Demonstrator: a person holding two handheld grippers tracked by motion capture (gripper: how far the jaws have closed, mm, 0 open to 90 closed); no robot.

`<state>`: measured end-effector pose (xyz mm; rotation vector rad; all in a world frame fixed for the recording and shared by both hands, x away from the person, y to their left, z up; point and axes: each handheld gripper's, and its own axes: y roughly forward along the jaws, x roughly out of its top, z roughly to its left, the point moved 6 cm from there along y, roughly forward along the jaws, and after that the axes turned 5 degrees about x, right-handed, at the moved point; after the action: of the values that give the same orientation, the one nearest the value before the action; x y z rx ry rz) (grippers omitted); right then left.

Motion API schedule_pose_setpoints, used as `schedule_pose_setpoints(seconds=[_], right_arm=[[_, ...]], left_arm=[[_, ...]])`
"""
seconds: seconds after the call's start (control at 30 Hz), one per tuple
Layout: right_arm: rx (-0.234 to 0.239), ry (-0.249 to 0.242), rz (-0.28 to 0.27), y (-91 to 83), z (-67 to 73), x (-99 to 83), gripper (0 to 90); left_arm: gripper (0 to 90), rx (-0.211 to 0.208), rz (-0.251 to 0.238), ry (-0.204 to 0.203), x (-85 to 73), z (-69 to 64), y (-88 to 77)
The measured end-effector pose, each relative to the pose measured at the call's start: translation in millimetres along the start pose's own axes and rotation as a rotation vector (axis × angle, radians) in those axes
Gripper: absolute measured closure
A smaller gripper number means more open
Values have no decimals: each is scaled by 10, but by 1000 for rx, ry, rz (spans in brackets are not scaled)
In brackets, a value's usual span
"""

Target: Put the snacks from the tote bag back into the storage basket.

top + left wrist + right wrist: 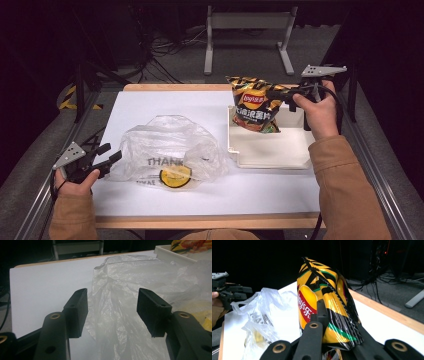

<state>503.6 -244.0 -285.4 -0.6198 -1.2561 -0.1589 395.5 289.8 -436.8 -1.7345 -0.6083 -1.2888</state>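
Crinkly yellow-and-black foil is what the right gripper (pixel 287 95) has hold of: it's clamped on the sealed top edge of the chip bag (pixel 254 105), which hangs in the air over the far end of the white tray (pixel 270 155), its bottom corner looking just about level with the tray wall. In the right gripper view the jaws pinch a thin strip of the seam, so the grip looks pretty marginal; that film is slick, and if the person swings it fast toward the plastic bag (pixel 170 150) it could slide out and drop on the table (pixel 150 105). Over on the other side the left gripper (pixel 107 156) sits at the near-left edge of the thin clear bag with its jaws spread wide, nothing between them yet, just beside the film. The likely headache there is that the plastic is floppy and lies mostly flat, so a one-layer grab probably wouldn't open the mouth, and the chips would just shove the whole bag across the table. Count-wise: one chip bag, one plastic bag with something yellow inside it, one tray, two grippers. Can't tell what the yellow thing is through the film.
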Motion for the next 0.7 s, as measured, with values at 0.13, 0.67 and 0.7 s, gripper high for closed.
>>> schedule_pose_setpoints(seconds=[0.13,0.67,0.7], right_arm=[[15,13,23,70,-46,-112,889],[63,51,86,305,-167,-417,880],[63,53,85,310,-177,-420,879]], left_arm=[[426,2,-2,-1,1,3,-2],[427,0,-2,0,0,-2,-3],[426,0,-2,-1,-2,-2,-5]])
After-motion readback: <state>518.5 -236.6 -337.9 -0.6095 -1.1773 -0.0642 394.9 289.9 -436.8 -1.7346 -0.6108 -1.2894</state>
